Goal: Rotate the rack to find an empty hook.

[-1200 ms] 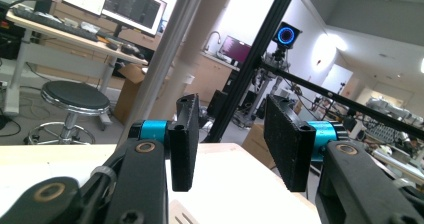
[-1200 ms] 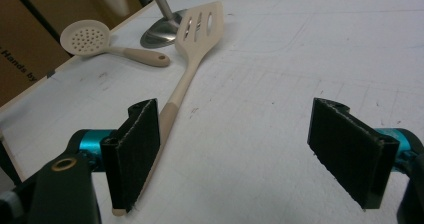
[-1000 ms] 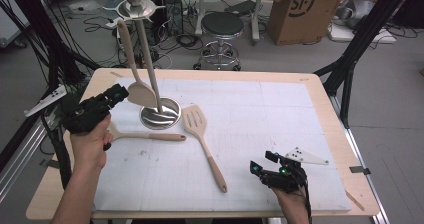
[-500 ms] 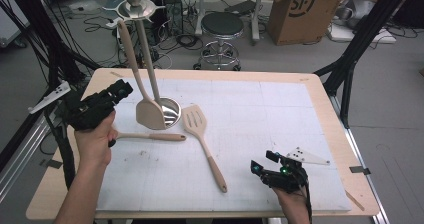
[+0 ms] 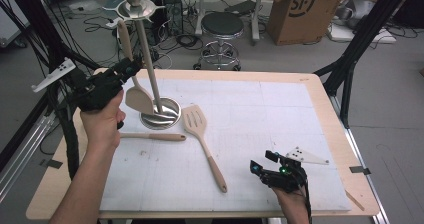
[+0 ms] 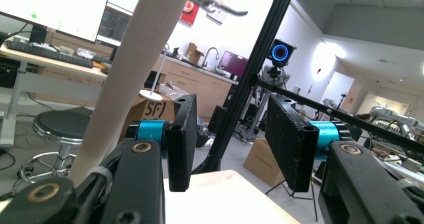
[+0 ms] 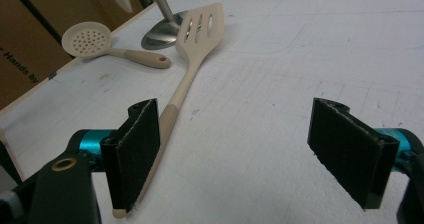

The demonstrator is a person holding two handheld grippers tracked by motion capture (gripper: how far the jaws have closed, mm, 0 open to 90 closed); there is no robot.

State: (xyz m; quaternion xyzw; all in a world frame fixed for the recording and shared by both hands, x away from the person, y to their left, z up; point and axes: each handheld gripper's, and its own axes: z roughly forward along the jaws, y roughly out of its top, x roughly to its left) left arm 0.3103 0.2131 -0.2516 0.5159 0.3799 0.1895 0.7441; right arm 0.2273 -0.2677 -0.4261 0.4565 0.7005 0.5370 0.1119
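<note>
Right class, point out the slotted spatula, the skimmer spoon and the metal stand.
slotted spatula [image 5: 194, 122], high view, on its slotted blade.
skimmer spoon [image 7: 85, 40], right gripper view, on its perforated bowl.
metal stand [image 5: 161, 118], high view, on its round base.

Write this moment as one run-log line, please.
left hand-held gripper: open, beside spatula on rack | right hand-held gripper: open, empty, above mat | slotted turner, skimmer: lying on mat

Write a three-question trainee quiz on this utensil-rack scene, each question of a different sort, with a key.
1. True or false: the slotted spatula hangs from the rack.
2. Which utensil lies beside the rack's base, nearest the left gripper? A whisk, B skimmer spoon, C fork.
3. How do the right gripper jaws stand?

Key: 1 false, it lies on the white mat. 2 B. 3 Open, nothing between them.
</note>
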